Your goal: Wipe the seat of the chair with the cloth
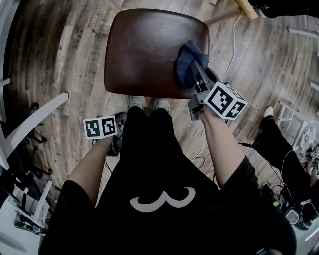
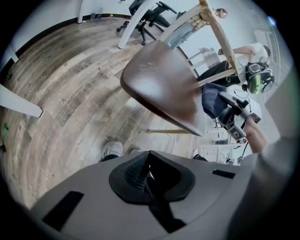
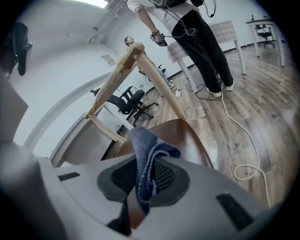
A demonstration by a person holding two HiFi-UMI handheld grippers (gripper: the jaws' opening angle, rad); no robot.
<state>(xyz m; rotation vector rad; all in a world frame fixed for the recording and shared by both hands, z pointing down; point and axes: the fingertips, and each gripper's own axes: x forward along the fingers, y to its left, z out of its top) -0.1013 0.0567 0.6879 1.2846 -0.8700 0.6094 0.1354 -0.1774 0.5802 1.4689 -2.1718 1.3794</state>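
Observation:
The chair's brown seat (image 1: 149, 50) stands in front of the person's feet in the head view. A dark blue cloth (image 1: 187, 62) rests on the seat's right front part, and my right gripper (image 1: 198, 67) is shut on it. In the right gripper view the cloth (image 3: 144, 159) is pinched between the jaws, with the seat (image 3: 173, 133) just beyond. My left gripper (image 1: 118, 130) hangs low beside the person's left leg, off the chair. Its jaws are shut with nothing in them (image 2: 149, 174); the seat (image 2: 161, 86) shows ahead and above.
The chair's pale wooden back frame (image 3: 122, 75) rises behind the seat. A white cable (image 3: 243, 136) loops over the wooden floor to the right. Another person (image 3: 197, 37) stands behind the chair. White table legs (image 1: 35, 124) and office chairs (image 2: 154, 11) stand around.

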